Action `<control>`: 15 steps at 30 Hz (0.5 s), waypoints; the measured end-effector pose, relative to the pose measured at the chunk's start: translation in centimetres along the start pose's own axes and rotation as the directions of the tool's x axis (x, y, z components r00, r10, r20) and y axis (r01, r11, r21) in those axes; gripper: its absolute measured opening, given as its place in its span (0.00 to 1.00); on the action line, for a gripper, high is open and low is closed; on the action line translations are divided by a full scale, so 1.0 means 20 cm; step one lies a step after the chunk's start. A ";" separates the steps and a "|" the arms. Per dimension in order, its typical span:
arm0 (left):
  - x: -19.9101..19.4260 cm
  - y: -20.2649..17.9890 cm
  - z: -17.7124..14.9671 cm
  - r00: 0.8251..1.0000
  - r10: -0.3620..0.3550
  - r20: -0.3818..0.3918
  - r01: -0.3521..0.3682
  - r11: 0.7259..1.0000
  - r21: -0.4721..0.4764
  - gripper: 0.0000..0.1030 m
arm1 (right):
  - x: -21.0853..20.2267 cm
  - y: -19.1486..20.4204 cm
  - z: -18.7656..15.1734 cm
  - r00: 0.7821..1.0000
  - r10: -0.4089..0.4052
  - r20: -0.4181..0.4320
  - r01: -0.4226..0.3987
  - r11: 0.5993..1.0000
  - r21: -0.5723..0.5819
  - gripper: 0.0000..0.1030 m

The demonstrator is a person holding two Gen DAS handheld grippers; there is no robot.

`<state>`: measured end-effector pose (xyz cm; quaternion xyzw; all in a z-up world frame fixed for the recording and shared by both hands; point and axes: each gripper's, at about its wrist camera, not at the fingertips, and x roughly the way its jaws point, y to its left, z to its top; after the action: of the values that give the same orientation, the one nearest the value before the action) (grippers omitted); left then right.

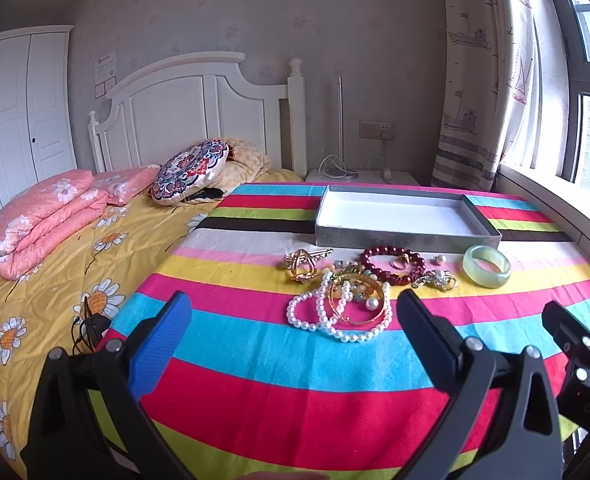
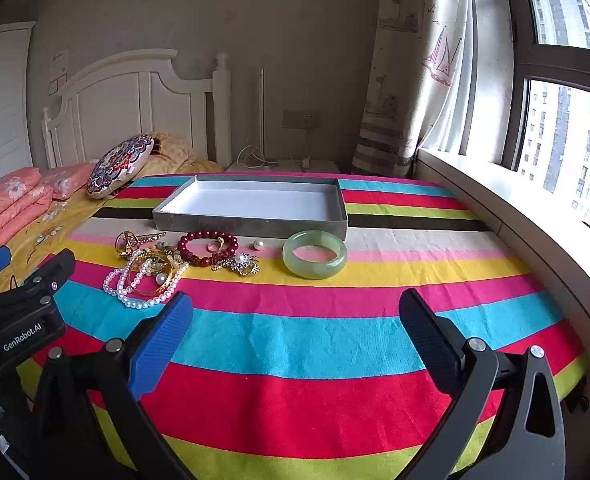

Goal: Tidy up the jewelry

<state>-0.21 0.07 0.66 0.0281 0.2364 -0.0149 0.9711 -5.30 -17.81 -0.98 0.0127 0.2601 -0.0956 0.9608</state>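
Right wrist view puts my wide-apart, empty right gripper (image 2: 295,328) nearest the green bangle (image 2: 314,254), just above centre; left gripper (image 1: 293,330), equally spread, faces the pearls (image 1: 335,316).

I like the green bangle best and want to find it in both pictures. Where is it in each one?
Left wrist view: the green bangle lies right of centre on the striped cloth, at the right end of the jewelry row.
Right wrist view: the green bangle sits near the middle, just above centre.
Shared landmark: the grey box; in both views the bangle lies just in front of its near right corner.
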 end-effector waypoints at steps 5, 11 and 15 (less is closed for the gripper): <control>0.00 0.00 0.00 1.000 -0.001 0.002 0.001 1.000 -0.002 0.98 | -0.01 0.00 0.00 1.000 0.001 0.001 -0.001 1.000 0.000 0.96; 0.00 0.00 0.00 1.000 -0.002 0.006 0.002 1.000 -0.003 0.98 | -0.02 0.00 0.00 1.000 0.002 0.006 -0.002 1.000 0.000 0.96; -0.01 0.00 0.00 1.000 -0.007 0.012 0.007 1.000 -0.004 0.98 | -0.03 0.00 0.00 1.000 0.001 0.014 -0.001 1.000 -0.002 0.96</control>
<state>-0.29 0.06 0.74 0.0253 0.2308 -0.0179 0.9725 -5.78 -17.74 -0.60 0.0111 0.2535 -0.0949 0.9626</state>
